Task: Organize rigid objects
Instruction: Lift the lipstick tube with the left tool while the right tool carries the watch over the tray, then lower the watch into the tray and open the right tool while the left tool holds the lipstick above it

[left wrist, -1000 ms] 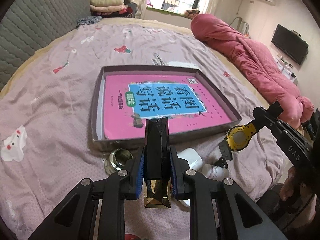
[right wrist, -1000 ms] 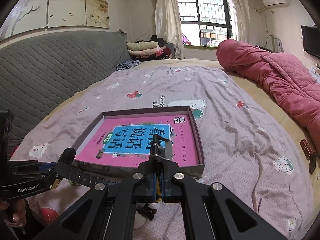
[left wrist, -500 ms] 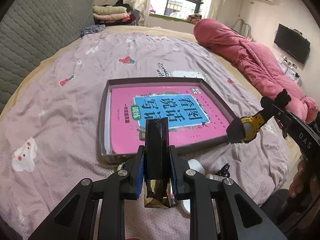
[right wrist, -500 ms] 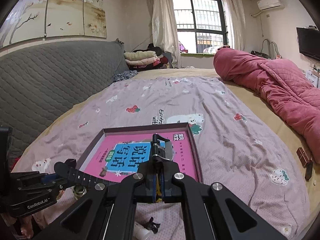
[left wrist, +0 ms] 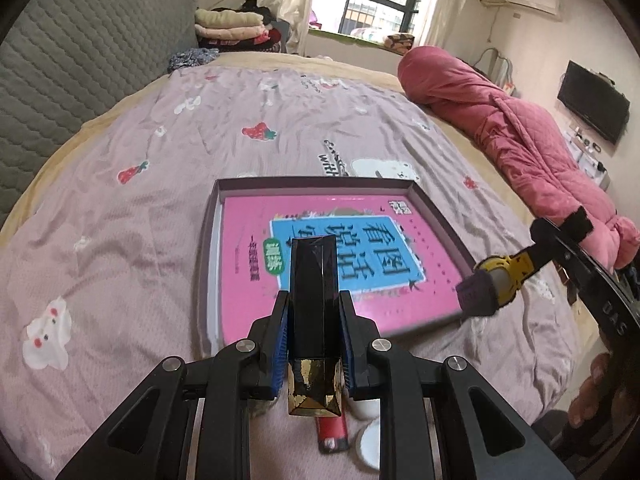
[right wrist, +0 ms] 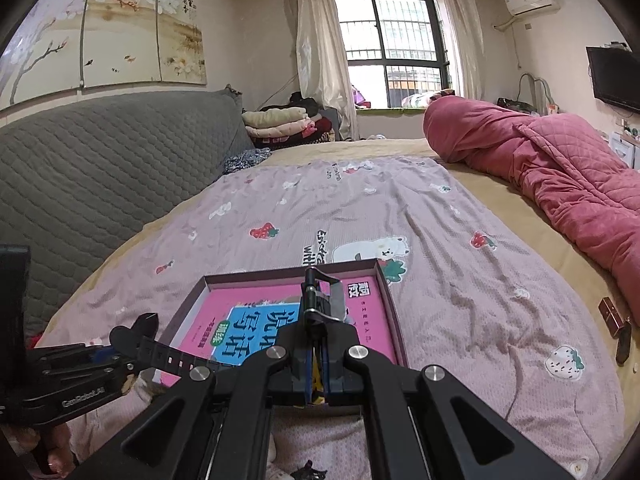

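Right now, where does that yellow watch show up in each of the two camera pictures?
Left wrist view: the watch is at the right edge, hanging from the right tongs above the tray's near right corner.
Right wrist view: bottom centre; only its black strap and a yellow sliver show.
Shared landmark: the pink book in the tray.

You are in a home bedroom: a wide bed under a lilac strawberry-print sheet (right wrist: pixel 420 216), a grey quilted padded headboard (right wrist: pixel 100 168), a rolled pink quilted duvet (right wrist: pixel 560 168), folded clothes (right wrist: pixel 280 122) by the curtained barred window (right wrist: pixel 394 40), a wall-mounted white air conditioner (right wrist: pixel 528 0) and black flat television (right wrist: pixel 614 76).
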Demonstrator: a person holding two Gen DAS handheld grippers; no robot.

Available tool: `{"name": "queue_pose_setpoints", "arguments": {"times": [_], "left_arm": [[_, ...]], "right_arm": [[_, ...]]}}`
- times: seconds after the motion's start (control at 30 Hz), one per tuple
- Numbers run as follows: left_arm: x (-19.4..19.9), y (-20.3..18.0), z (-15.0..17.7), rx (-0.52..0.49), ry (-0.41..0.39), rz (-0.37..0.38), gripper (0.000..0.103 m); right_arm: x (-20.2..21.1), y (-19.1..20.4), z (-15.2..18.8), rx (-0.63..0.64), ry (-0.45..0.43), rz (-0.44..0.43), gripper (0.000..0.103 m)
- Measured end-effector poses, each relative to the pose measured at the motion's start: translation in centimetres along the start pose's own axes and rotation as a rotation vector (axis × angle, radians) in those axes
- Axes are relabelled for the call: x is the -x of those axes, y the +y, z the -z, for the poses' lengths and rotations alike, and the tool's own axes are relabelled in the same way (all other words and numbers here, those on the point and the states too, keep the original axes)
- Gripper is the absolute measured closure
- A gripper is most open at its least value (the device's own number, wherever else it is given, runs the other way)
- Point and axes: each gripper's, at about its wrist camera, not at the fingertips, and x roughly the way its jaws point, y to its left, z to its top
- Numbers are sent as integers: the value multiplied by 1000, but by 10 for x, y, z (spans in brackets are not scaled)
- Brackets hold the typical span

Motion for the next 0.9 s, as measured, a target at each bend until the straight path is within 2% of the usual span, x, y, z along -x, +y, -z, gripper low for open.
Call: {"name": "queue_pose_setpoints", "arguments": {"times": [0.3,0.6,0.9], "left_arm": [[-14,1,-20,10,6,14,81],[-24,8,-22,-14,14,-9,81],[-36,17,-23,-2,39,1,81]], "right_arm": [[-5,-3,-11,0,-1,18,100],[-14,-10,-20,-35,1,26,100],[-33,-8,-16,-56,28,10,100]]}}
